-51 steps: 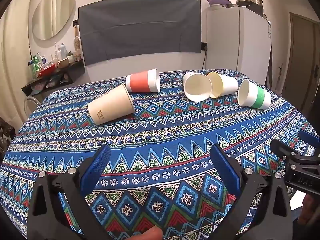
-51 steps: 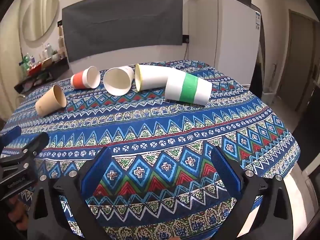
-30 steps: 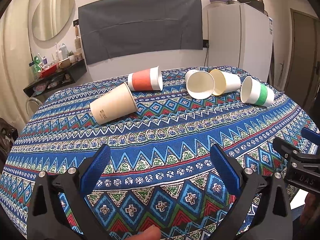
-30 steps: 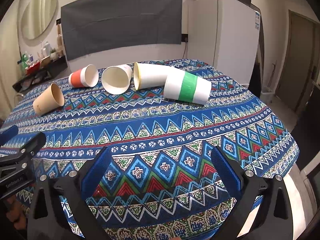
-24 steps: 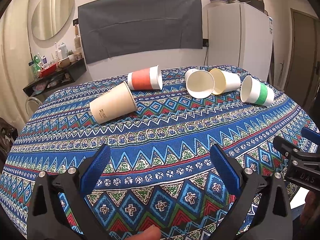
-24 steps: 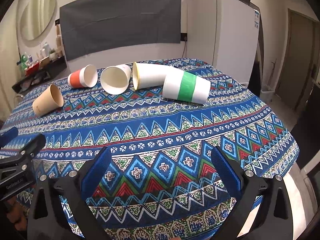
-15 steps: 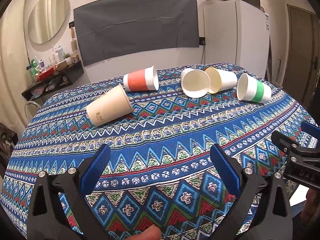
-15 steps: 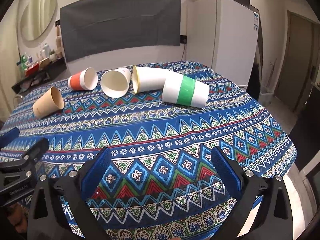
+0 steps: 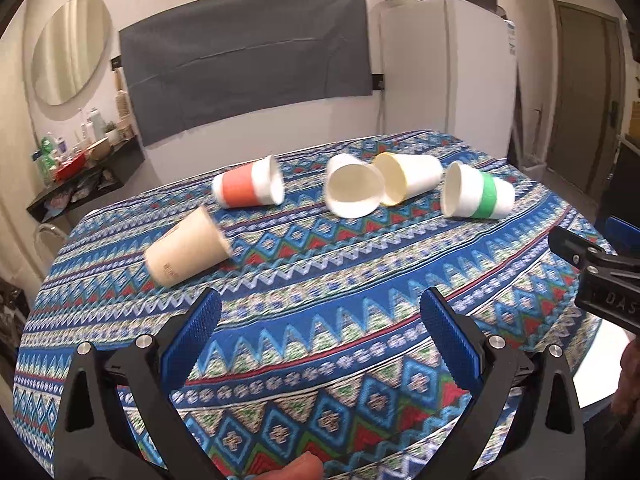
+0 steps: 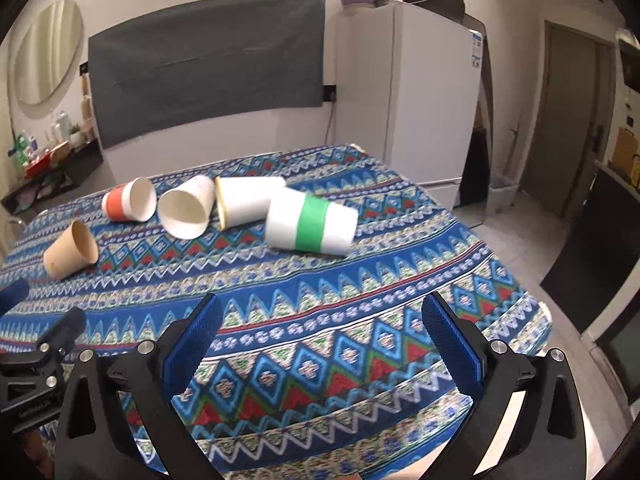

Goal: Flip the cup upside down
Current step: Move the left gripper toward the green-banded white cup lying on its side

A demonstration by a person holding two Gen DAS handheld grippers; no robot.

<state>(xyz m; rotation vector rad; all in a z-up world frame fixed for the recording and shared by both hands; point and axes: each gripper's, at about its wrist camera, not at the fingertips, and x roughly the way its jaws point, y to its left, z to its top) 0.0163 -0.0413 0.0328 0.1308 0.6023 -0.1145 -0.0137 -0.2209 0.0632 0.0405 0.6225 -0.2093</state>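
Observation:
Several paper cups lie on their sides on the patterned tablecloth: a tan cup, an orange-banded cup, a plain white cup, a yellow-rimmed white cup and a green-banded cup. They also show in the right wrist view: the tan cup, the orange-banded cup, the plain white cup, the yellow-rimmed cup, the green-banded cup. My left gripper is open and empty, near the front edge, well short of the cups. My right gripper is open and empty too.
A white fridge with pots on top stands behind the table at the right. A shelf with bottles is at the left wall. The table's right edge drops to the floor by a door.
Both grippers have drawn back and risen a little, so the cups look smaller and lower in view. The cups have not moved. Both grippers stay open.

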